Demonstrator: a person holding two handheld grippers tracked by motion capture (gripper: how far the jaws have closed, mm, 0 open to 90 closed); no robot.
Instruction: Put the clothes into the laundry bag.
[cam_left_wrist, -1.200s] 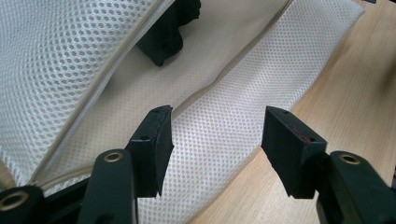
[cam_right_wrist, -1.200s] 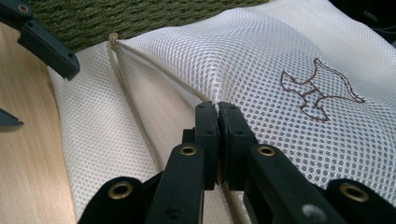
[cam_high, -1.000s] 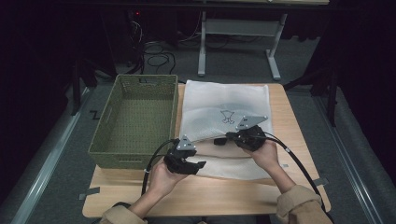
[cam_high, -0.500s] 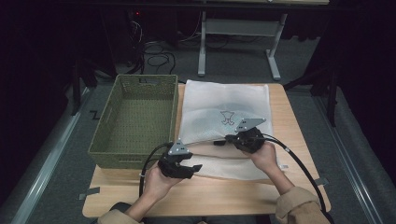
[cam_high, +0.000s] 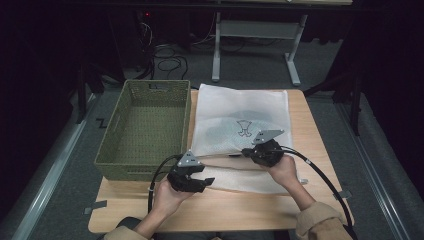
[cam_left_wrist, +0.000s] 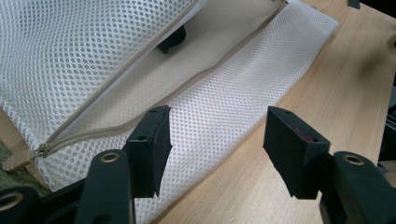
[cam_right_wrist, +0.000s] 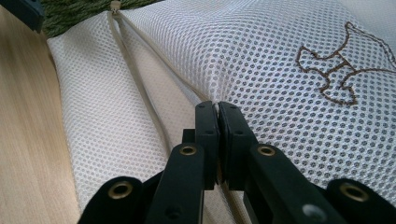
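White mesh laundry bag (cam_high: 240, 132) with a beige zipper lies flat on the pale wooden worktop (cam_high: 320, 150), just right of the empty olive-green woven basket (cam_high: 142, 127). Its long axis runs away from the person, and the zippered mouth forms the near edge, facing the person; a small brown emblem (cam_high: 244, 127) marks the middle of its top face.

The left claw (cam_high: 202, 181) sits a little lower and closer to the person than a second ago, off the bag's near left corner. Its jaws stand spread with nothing between them, the lower lip of the mouth just beyond. In the left gripper view the zipper (cam_left_wrist: 154, 100) gapes, showing the plain inner lining. The right claw (cam_high: 248, 151) has kept its place, pressed together on the upper lip of the mouth; in the right gripper view mesh (cam_right_wrist: 216, 106) is pinched between its pads.

My reading: with the upper lip held, the left claw is lining up to take the lower lip and widen the opening.
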